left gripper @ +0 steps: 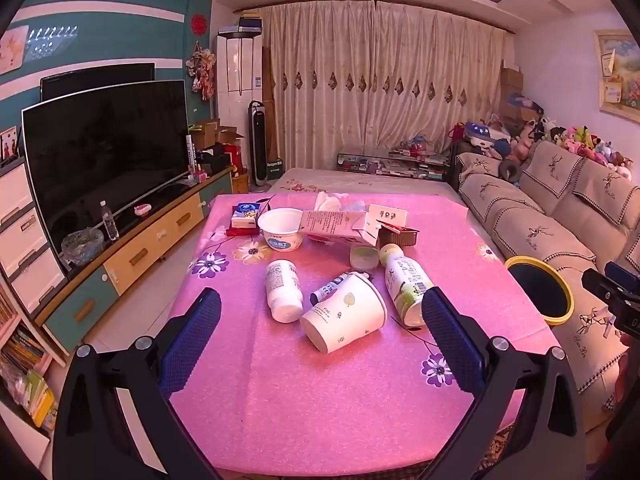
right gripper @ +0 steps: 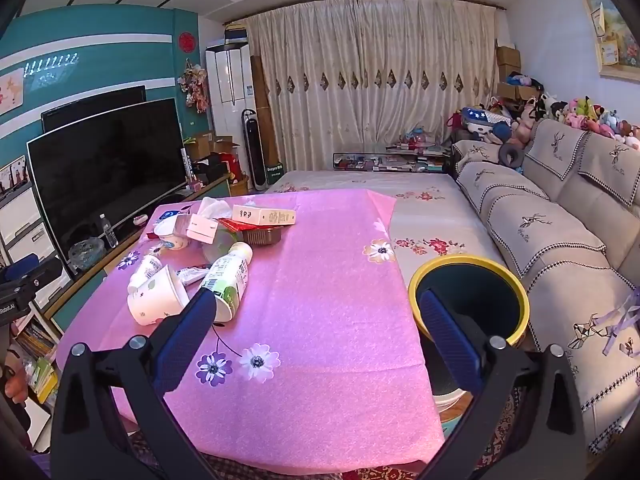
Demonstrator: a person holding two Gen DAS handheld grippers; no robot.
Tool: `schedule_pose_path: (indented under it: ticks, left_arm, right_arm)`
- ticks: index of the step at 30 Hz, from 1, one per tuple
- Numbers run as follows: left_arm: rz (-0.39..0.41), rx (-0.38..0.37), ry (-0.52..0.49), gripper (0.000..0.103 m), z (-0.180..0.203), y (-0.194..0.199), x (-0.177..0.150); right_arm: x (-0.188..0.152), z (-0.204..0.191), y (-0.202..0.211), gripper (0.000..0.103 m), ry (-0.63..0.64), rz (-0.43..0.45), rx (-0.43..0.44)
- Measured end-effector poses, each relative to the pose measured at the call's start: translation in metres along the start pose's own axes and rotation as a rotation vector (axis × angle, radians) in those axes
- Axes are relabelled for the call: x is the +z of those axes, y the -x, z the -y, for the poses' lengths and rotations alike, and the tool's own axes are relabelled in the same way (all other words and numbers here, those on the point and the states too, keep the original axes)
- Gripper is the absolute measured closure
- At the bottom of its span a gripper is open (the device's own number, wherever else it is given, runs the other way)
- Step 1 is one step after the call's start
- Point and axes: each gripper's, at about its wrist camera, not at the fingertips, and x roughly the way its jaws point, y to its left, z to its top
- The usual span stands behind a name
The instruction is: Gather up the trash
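Observation:
Trash lies on a table with a pink flowered cloth: a tipped paper cup, a white pill bottle, a green-and-white drink bottle, a small tube, a white bowl and a carton. A yellow-rimmed dark bin stands right of the table, also in the right wrist view. My left gripper is open and empty, just short of the cup. My right gripper is open and empty, above the table's right part, next to the bin.
A TV on a low cabinet runs along the left. A sofa with stuffed toys runs along the right, close behind the bin. A brown tray and a blue box sit at the table's far end.

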Motion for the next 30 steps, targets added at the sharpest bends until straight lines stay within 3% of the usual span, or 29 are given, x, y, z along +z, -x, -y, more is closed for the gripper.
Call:
schedule_pose_path:
  ticks: [30]
  left_arm:
    - [-0.007, -0.014, -0.022, 0.004, 0.004, -0.001, 0.001]
  right_arm:
    - [-0.003, 0.003, -0.006, 0.006, -0.007, -0.005, -0.001]
